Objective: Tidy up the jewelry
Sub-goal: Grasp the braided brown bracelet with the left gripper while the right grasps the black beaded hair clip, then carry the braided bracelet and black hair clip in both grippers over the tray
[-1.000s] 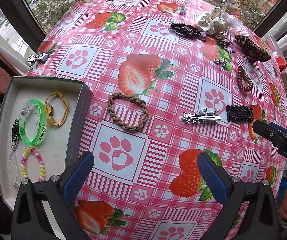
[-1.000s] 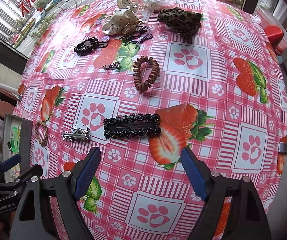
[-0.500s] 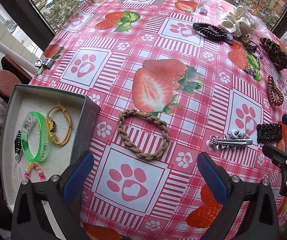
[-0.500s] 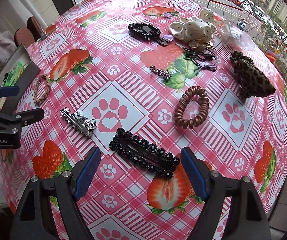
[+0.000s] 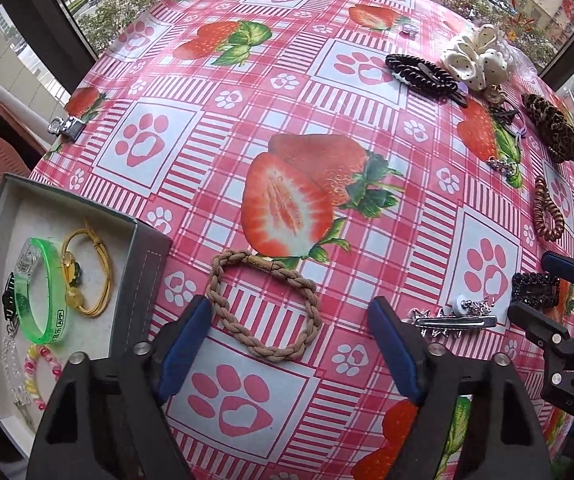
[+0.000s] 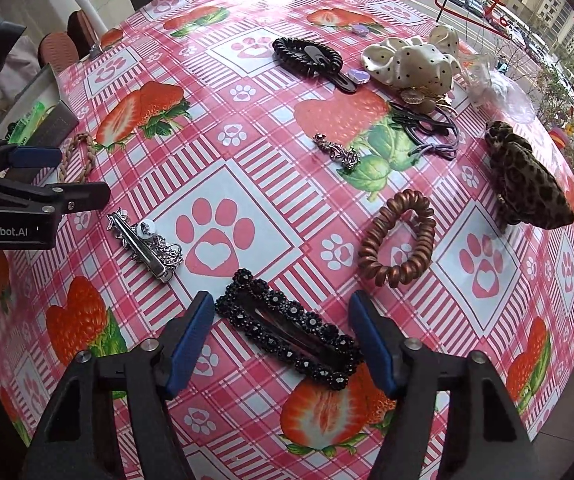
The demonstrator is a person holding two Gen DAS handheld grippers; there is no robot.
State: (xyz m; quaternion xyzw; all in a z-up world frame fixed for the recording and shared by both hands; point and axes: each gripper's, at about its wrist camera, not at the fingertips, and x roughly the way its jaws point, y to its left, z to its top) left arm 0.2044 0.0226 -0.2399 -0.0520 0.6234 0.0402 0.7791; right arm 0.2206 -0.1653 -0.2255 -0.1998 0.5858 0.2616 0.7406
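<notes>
My left gripper point(image 5: 289, 320) is open, its fingers on either side of a tan braided bracelet point(image 5: 265, 304) lying on the tablecloth. To its left a grey box point(image 5: 147, 256) holds a green wristband point(image 5: 43, 292), a yellow cord bracelet point(image 5: 91, 276) and a beaded bracelet point(image 5: 39, 364). My right gripper point(image 6: 281, 316) is open, its fingers flanking a black beaded hair clip point(image 6: 291, 340). A silver hair clip point(image 6: 145, 246) lies left of it, also in the left wrist view point(image 5: 453, 318).
On the strawberry tablecloth point(image 6: 247, 184) lie a copper coil hair tie point(image 6: 397, 238), a leopard claw clip point(image 6: 527, 180), a black coil tie point(image 6: 307, 56), a polka-dot scrunchie point(image 6: 411, 62), thin elastics point(image 6: 427, 128) and a small silver brooch point(image 6: 337, 152). The left gripper point(image 6: 47, 176) shows at the right view's left edge.
My left gripper has moved forward so the braided bracelet lies between its fingers. My right gripper has closed in on the black beaded clip, which now lies between its fingers.
</notes>
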